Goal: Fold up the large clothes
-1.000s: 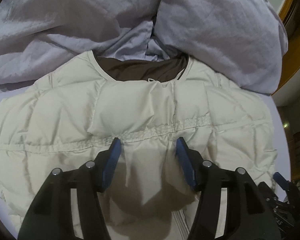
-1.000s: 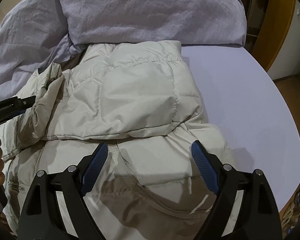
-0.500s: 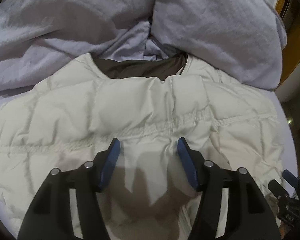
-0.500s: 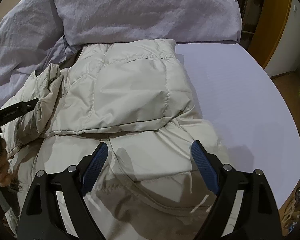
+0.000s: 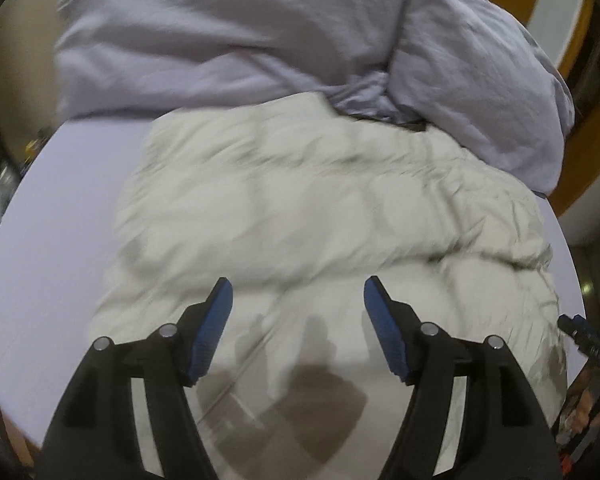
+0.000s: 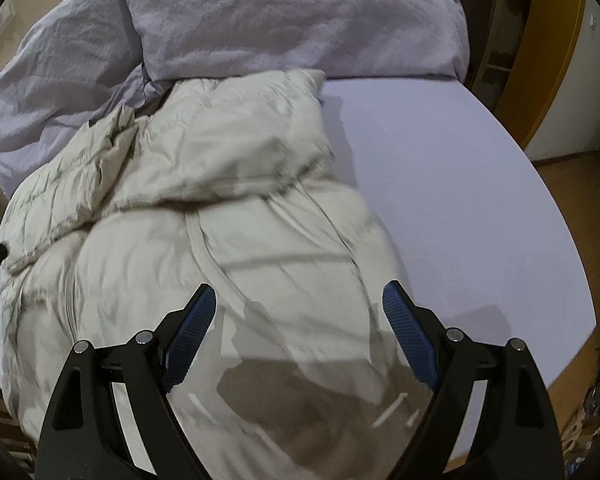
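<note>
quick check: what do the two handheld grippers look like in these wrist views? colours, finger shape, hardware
Both look the same build. The left gripper and right gripper have matte black, angular linkage bodies with slotted cutouts and round silver pivot pins. Each finger tapers to a wedge faced with a blue pad in a fine grid texture. No cables, labels or sleeves are visible.

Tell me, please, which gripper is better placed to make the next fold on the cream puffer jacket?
Probably the right. The right gripper is open above the jacket near its free side edge by the bare sheet. The left gripper, also open, hangs over the middle, and its view is blurred.
</note>
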{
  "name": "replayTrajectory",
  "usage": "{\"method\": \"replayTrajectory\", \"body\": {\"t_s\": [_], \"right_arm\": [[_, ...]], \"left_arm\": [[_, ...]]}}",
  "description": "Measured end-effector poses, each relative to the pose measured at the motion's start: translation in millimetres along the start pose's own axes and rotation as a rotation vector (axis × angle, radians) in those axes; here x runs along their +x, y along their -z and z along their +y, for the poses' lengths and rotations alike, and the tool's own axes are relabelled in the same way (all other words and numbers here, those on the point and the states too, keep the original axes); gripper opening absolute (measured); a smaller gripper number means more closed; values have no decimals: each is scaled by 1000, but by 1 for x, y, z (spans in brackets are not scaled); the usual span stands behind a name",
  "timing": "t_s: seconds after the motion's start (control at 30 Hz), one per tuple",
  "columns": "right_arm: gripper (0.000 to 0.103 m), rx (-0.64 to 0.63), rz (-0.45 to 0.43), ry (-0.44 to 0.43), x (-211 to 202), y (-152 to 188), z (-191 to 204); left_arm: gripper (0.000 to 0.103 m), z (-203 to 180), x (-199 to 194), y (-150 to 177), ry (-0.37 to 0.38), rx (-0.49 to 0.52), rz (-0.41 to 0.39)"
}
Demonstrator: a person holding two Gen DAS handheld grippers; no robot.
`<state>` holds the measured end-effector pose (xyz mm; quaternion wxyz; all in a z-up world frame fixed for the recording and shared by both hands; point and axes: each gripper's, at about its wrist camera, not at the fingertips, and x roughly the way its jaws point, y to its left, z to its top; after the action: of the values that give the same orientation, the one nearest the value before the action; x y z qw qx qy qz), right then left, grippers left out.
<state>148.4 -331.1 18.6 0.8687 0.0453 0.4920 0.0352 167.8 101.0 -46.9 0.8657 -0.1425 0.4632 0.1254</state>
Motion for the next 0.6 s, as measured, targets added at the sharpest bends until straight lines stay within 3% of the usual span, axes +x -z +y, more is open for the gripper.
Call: {"method": "replayTrajectory", "body": {"t_s": [0.33, 0.6], "right_arm": [[87, 31, 103, -78, -10, 55, -47], [87, 79, 170, -140, -4, 82, -61]], "left_arm": [[68, 108, -57, 106, -76, -197, 29], [68, 126, -56, 149, -66, -241, 75]]}}
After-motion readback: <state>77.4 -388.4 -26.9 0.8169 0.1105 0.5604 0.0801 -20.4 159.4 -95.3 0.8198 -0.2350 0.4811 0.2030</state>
